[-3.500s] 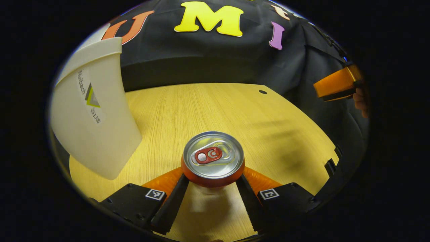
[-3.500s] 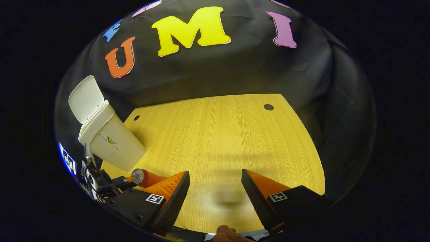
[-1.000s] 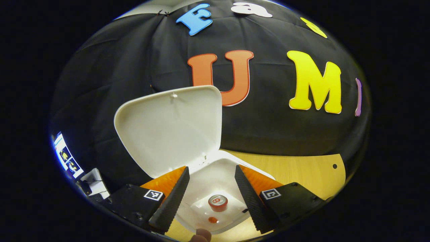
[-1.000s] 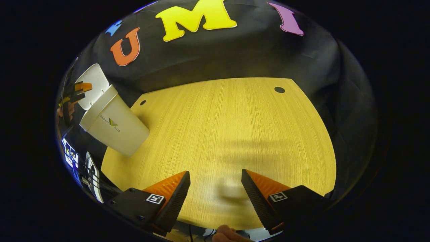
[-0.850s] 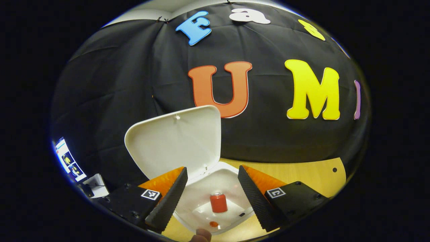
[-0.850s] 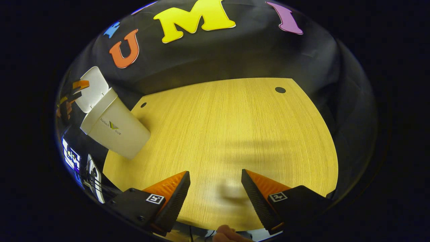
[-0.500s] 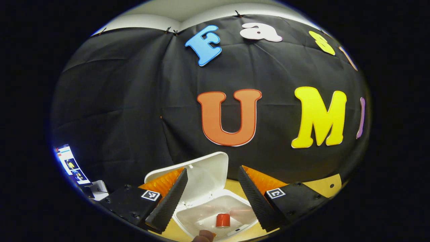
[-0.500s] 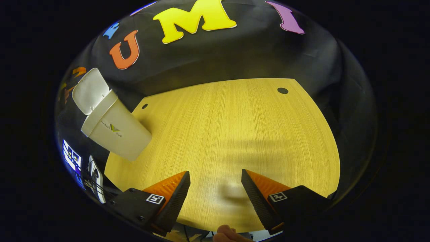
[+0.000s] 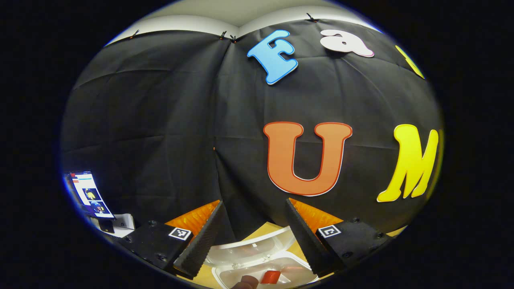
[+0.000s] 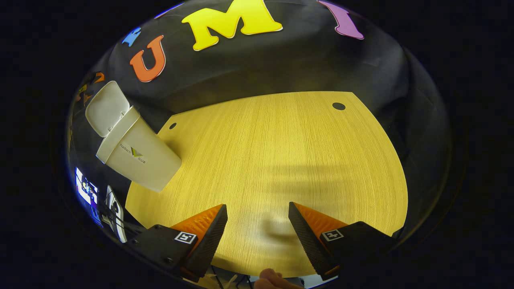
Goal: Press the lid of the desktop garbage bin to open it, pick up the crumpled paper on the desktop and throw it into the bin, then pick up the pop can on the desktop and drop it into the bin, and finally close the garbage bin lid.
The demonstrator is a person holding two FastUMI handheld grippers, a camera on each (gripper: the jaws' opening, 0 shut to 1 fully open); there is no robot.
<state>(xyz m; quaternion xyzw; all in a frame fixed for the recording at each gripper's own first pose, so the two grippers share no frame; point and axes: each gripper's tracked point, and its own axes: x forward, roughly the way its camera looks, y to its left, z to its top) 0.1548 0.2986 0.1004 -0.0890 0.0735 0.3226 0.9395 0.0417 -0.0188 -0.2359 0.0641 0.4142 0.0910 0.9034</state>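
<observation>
1. Both views are sharp at the centre and bend strongly toward the edges.
2. The tabletop (image 10: 281,160) is brightly lit from above, with soft blurred shadows near the right gripper (image 10: 257,224).
3. The booth wall (image 9: 160,120) stays dim, and a small screen (image 9: 89,194) glows at the left edge.

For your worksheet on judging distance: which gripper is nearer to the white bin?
Left. The left gripper hangs just above the open bin; the right gripper is well across the table from it.
</observation>
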